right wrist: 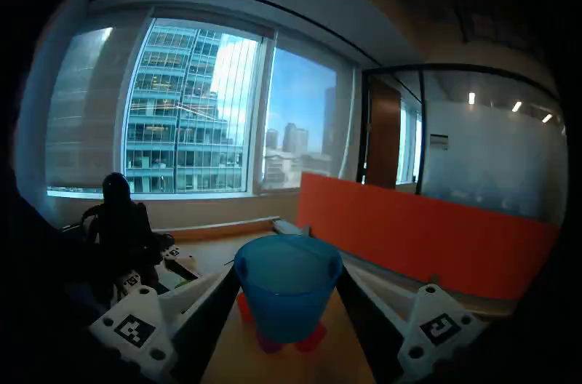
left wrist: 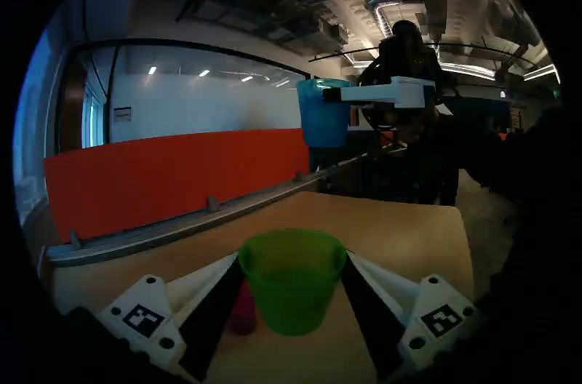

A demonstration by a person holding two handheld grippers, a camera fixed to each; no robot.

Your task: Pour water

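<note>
My left gripper is shut on a green cup, held upright just above the wooden table. Farther off and higher, the right gripper holds a blue cup upright in the air. In the right gripper view, my right gripper is shut on that blue cup, its open mouth facing up. At that view's lower left, the left gripper's marked body shows in front of a dark shape. I cannot tell whether either cup holds water.
A magenta cup stands on the table behind the green one. Red and purple cups lie below the blue cup. An orange partition and a metal rail border the table's far side. Large windows are beyond.
</note>
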